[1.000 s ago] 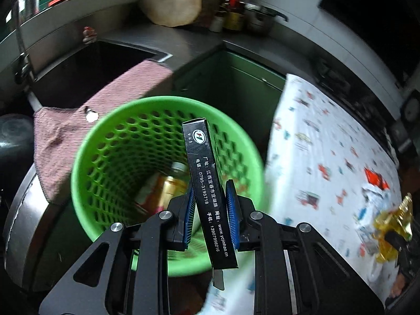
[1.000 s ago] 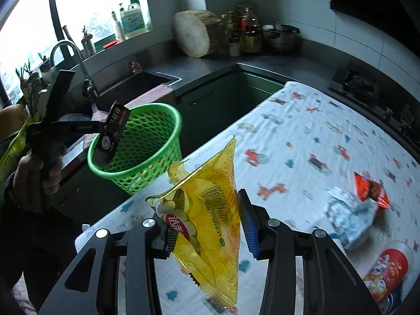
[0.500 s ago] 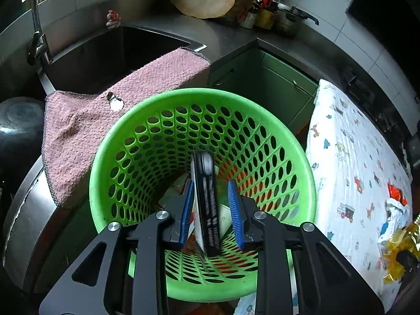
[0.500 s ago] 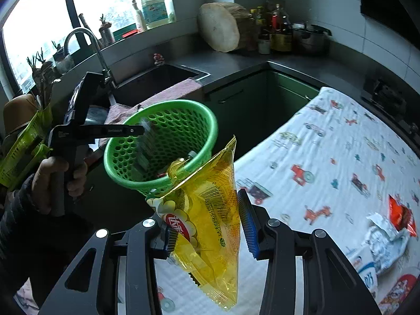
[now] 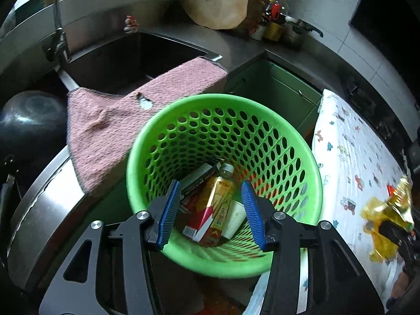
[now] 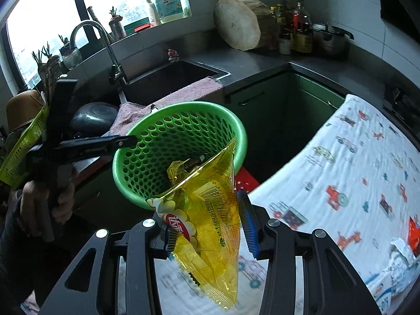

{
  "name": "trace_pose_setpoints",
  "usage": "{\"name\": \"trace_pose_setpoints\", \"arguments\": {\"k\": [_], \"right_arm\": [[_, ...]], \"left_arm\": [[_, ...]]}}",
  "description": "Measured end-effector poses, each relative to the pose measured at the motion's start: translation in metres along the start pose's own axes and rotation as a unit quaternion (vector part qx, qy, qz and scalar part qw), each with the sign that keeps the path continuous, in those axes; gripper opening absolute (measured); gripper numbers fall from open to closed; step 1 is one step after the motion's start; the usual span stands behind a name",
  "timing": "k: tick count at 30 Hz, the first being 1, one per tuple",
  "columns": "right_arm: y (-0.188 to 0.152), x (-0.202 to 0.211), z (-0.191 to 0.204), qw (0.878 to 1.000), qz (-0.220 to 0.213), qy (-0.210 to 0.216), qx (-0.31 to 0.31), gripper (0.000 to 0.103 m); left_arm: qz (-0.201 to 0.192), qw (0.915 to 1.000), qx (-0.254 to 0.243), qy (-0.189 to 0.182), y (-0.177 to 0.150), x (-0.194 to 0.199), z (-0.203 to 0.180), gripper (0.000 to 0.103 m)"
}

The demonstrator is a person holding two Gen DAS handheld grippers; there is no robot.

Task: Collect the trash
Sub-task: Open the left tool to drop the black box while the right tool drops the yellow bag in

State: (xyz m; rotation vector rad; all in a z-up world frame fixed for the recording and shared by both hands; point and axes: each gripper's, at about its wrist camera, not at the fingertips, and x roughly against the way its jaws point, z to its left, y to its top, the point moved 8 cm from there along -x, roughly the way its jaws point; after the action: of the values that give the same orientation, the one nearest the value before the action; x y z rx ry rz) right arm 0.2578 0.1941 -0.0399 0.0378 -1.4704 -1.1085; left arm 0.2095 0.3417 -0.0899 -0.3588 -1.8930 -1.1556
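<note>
A green perforated basket [image 5: 286,131] stands by the table's end; it also shows in the right wrist view [image 6: 157,136]. Inside lie a black box [image 5: 199,176], a tea bottle [image 5: 218,204], a red-white pack [image 5: 199,223] and a white cup [image 5: 235,219]. My left gripper [image 5: 210,215] is open and empty above the basket mouth; it also shows in the right wrist view [image 6: 105,143]. My right gripper [image 6: 210,225] is shut on a yellow snack bag [image 6: 210,223], held just right of the basket; the bag also shows in the left wrist view [image 5: 386,220].
A pink towel [image 5: 126,110] hangs over the sink edge [image 5: 210,55] behind the basket. A black pot [image 5: 29,120] sits at left. The table carries a white cartoon cloth [image 6: 354,170] with a red wrapper [image 6: 413,233] and crumpled white wrapper [image 6: 401,252].
My left gripper has opened and dropped the black box into the basket. My right gripper has carried the yellow bag closer to the basket.
</note>
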Motion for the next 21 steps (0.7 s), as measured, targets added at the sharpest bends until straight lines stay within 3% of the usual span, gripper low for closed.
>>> {"name": "trace_pose_setpoints", "arguments": {"k": [9, 21], "right_arm": [[0.021, -0.033, 0.023, 1.000, 0.002, 0.005, 0.007, 0.041], [0.041, -0.091, 0.044, 1.000, 0.019, 0.000, 0.011, 0.041]], "left_arm": [[-0.022, 0.9996, 0.017, 0.005, -0.015, 0.030, 0.020, 0.058], [-0.031, 0.9992, 0.027, -0.006, -0.035, 0.045, 0.023, 0.059]]}}
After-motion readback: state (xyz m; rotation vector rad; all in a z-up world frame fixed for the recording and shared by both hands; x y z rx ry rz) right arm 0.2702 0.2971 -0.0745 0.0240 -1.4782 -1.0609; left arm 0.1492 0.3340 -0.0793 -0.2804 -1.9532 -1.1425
